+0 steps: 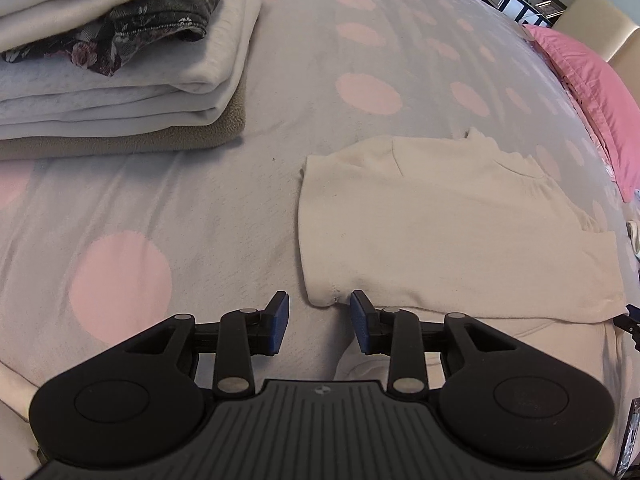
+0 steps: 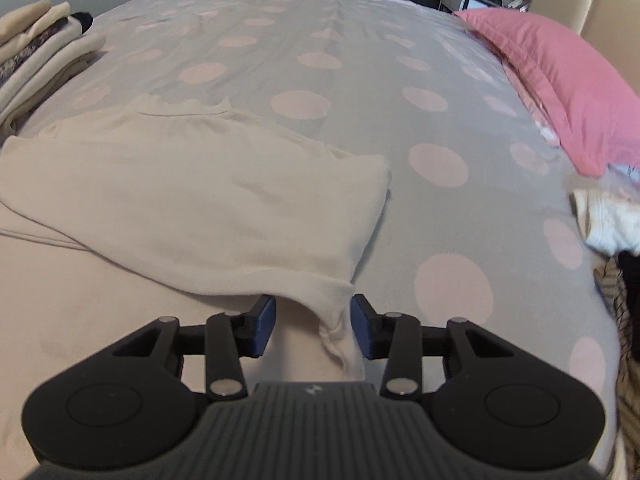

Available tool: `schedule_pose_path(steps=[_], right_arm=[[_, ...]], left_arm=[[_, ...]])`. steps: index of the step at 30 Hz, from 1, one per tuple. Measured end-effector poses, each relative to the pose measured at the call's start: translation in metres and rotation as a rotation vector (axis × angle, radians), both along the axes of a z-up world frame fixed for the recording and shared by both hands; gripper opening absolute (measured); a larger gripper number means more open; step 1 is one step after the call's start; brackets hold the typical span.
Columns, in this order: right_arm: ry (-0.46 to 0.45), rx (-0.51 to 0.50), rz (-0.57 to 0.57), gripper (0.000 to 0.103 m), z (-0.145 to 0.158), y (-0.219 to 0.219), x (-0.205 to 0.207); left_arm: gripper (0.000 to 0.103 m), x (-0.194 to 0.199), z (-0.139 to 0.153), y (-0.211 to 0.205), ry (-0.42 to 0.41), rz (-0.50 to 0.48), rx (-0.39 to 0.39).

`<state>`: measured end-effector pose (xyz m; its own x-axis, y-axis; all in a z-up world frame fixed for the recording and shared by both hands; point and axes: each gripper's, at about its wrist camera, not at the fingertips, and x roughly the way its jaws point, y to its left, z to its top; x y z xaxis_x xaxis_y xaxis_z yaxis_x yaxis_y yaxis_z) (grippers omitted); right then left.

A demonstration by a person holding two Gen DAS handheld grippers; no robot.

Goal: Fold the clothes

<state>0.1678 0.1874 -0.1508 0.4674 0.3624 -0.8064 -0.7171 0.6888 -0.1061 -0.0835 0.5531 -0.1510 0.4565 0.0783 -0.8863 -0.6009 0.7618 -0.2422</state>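
My left gripper [image 1: 319, 322] hovers with jaws spread and empty beside the near corner of the cream top [image 1: 448, 216]. My right gripper [image 2: 312, 326] is also spread, a fabric corner loose between its jaws. The top lies half-folded on the dotted bedspread [image 1: 200, 200]; a stack of folded clothes [image 1: 120, 60] sits beyond.

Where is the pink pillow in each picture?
Left wrist view: the pink pillow is at the far right edge, beyond the cream top.
Right wrist view: the pillow is upper right, much bigger.
Shared landmark: the folded pile, upper left in both views.
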Motion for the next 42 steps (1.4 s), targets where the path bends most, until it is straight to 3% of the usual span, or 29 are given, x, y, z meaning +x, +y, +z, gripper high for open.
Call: schedule_pose_path(steps=[2,3,6,7,12,16,21,23,25,30,31,33,35,39,42], right_arm=[[-0.017,-0.019,0.017,0.036,-0.001,0.002,-0.002],[-0.018,-0.022,0.012,0.022,-0.001,0.002,-0.001],[-0.002,0.003,-0.027,0.007,0.001,-0.002,0.005],[0.014,0.026,-0.055,0.007,0.003,-0.006,0.009],[0.114,0.142,-0.246,0.007,0.01,-0.033,0.037],[0.192,0.176,-0.353,0.007,-0.003,-0.051,0.052],[0.229,0.181,-0.385,0.007,-0.017,-0.056,0.058],[0.235,0.181,-0.379,0.007,-0.018,-0.055,0.059],[0.242,0.184,-0.381,0.007,-0.018,-0.055,0.06],[0.245,0.181,-0.374,0.007,-0.017,-0.055,0.058],[0.244,0.18,-0.372,0.007,-0.017,-0.055,0.058],[0.246,0.182,-0.374,0.007,-0.017,-0.055,0.058],[0.244,0.182,-0.375,0.007,-0.017,-0.055,0.058],[0.224,0.201,-0.387,0.007,-0.008,-0.057,0.057],[0.241,0.222,-0.408,0.007,-0.001,-0.059,0.06]], left_arm=[[0.029,0.0,0.0,0.0,-0.006,-0.002,-0.007],[0.025,0.0,0.0,-0.001,-0.01,-0.003,-0.013],[0.007,0.002,0.001,-0.003,-0.019,-0.005,-0.015],[0.001,0.003,0.003,-0.005,-0.018,-0.01,-0.006],[0.0,0.009,0.018,-0.011,-0.032,-0.052,-0.027],[0.0,0.013,0.025,-0.018,-0.004,-0.105,-0.028],[0.001,0.003,0.021,-0.008,-0.027,-0.036,-0.032],[0.02,0.0,0.021,-0.001,-0.058,0.007,-0.057],[0.029,0.0,0.018,0.002,-0.083,0.046,-0.076],[0.029,0.006,0.008,0.002,-0.115,0.072,-0.126],[0.029,0.007,0.006,0.001,-0.119,0.076,-0.133],[0.019,0.01,0.002,-0.003,-0.122,0.071,-0.131],[0.011,0.014,0.007,-0.01,-0.114,0.036,-0.084],[0.007,0.014,0.039,-0.016,-0.162,0.007,-0.075],[0.007,0.016,0.054,-0.022,-0.115,-0.002,-0.09]])
